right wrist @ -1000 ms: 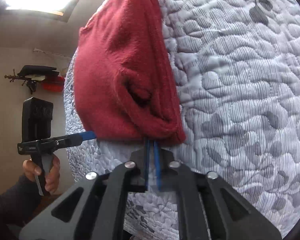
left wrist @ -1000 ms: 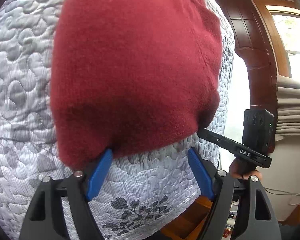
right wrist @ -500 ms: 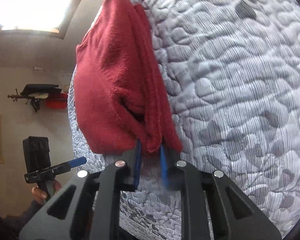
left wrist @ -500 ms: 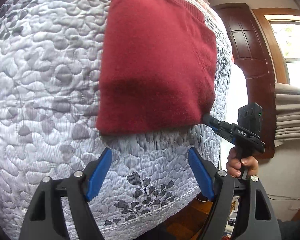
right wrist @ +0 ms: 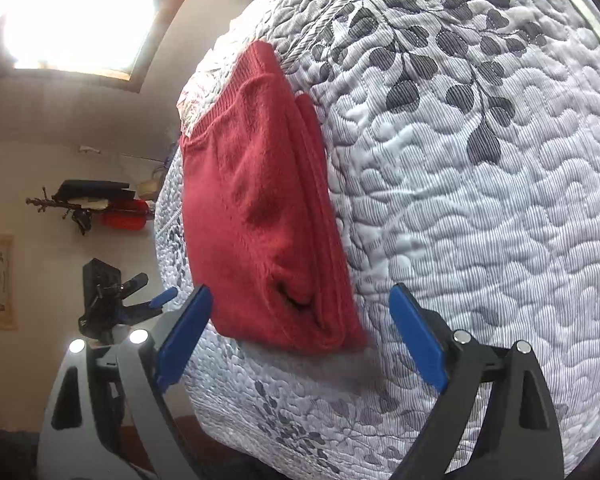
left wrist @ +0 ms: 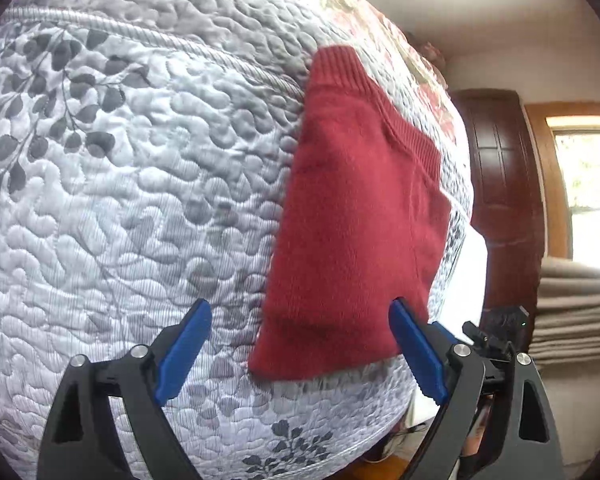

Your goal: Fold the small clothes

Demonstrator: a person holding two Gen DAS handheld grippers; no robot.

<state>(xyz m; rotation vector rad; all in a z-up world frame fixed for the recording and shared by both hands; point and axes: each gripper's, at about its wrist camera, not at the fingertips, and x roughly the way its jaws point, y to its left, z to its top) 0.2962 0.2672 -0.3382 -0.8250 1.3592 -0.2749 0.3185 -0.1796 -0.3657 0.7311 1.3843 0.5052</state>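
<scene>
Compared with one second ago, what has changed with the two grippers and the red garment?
The right gripper was shut on the near edge of the red garment; it has let go, opened wide and backed away. The left gripper, already open, also drew back and shifted sideways. The garment stays folded and flat on the quilted bedspread.

Fuzzy knit garment (left wrist: pixel 356 220), quilted bedspread (left wrist: pixel 140 200)
</scene>
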